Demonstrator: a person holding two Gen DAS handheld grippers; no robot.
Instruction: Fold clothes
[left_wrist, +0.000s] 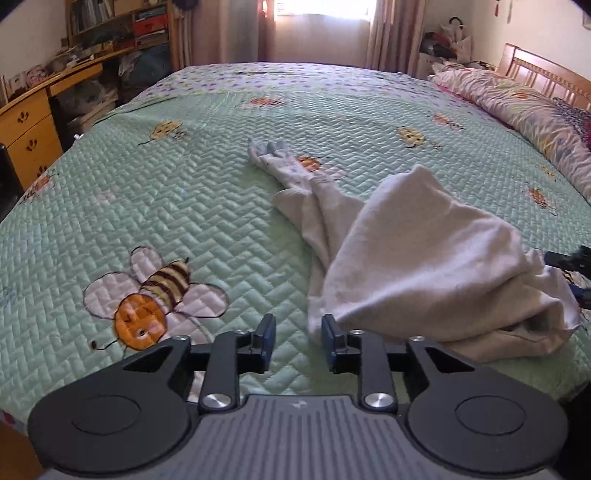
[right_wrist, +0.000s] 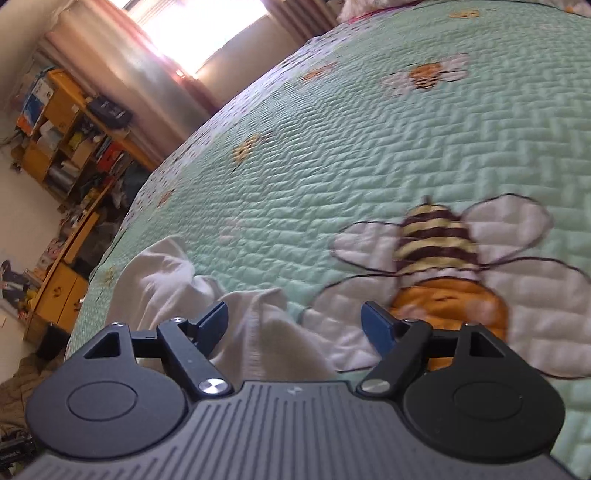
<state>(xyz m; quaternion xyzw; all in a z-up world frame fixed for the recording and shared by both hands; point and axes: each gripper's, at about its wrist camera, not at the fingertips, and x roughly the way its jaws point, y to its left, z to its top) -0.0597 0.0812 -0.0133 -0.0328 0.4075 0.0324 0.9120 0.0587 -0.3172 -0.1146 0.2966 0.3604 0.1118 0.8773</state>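
- Progress check on the folding: honestly not far, as far as I can judge. White garment (left_wrist: 424, 258) lies in a rumpled heap on the green bee quilt (left_wrist: 184, 206), toward the near right part of the bed in my left view.
- One long narrow part of it, a sleeve or a leg, I can't tell which, trails away up the bed to a bunched end (left_wrist: 273, 153). The main body is humped up, doubled over itself, with an opening gaping at the near right edge.
- So maybe one rough fold-over is in there, but nothing looks flat, squared or stacked. I'd call it early.
- Left gripper (left_wrist: 298, 341) has its jaws partly apart with only bare quilt between them. The cloth edge sits just beside the right-hand finger, maybe brushing it, but nothing is pinched.
- Right gripper (right_wrist: 295, 325) stands wide open over the near edge of the white cloth (right_wrist: 258, 332); fabric lies between the fingers, yet the pads aren't pressing on it. That view is a bit blurred.
- Left to do, I reckon: spread it flat, bring the trailing part in, fold the body over and tidy the edges.
- No other clothes or finished pile show in either view.
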